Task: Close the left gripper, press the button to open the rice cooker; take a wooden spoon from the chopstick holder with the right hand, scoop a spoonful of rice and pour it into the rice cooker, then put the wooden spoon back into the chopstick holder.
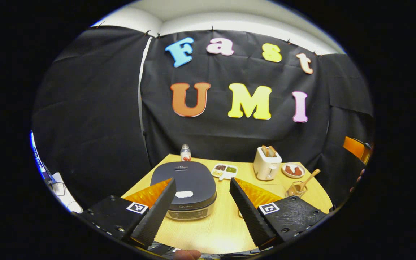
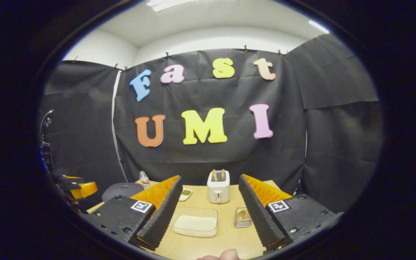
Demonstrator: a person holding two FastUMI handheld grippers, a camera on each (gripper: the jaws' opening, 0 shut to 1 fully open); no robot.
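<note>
Left gripper view, left to right on the desk [image 1: 226, 227]:
- Small bottle [image 1: 185, 153] at the far edge; contents too small to tell.
- Rice cooker [image 1: 188, 187], lid down, pale button [image 1: 184, 194] on top near its front. It lies ahead of the left tool [image 1: 202, 186], partly behind that tool's left finger.
- Divided dish [image 1: 224, 170] holding dark, green and yellowish portions.
- Toaster [image 1: 267, 164] with two slices standing in its slots.
- Small plate [image 1: 293, 170] with reddish food.
- Chopstick holder [image 1: 296, 188], a clear cup, with the wooden spoon [image 1: 309, 178] leaning out of it to the right; its base is partly hidden by the right finger.
- Left tool: fingers wide apart, nothing between them.

Right gripper view, left to right:
- The other tool, cut off at the left edge.
- Cooker lid, a dark dome partly hidden behind the right tool's [image 2: 210, 195] left finger.
- Bottle beside it.
- Clear rice tray [image 2: 195, 221] with a white layer of rice, just ahead between the fingers.
- Toaster behind the tray.
- Small clear container [image 2: 242, 216] with brownish contents, hard to make out, touching the edge of the right finger in the picture.
- Right tool: spread wide, empty.
</note>
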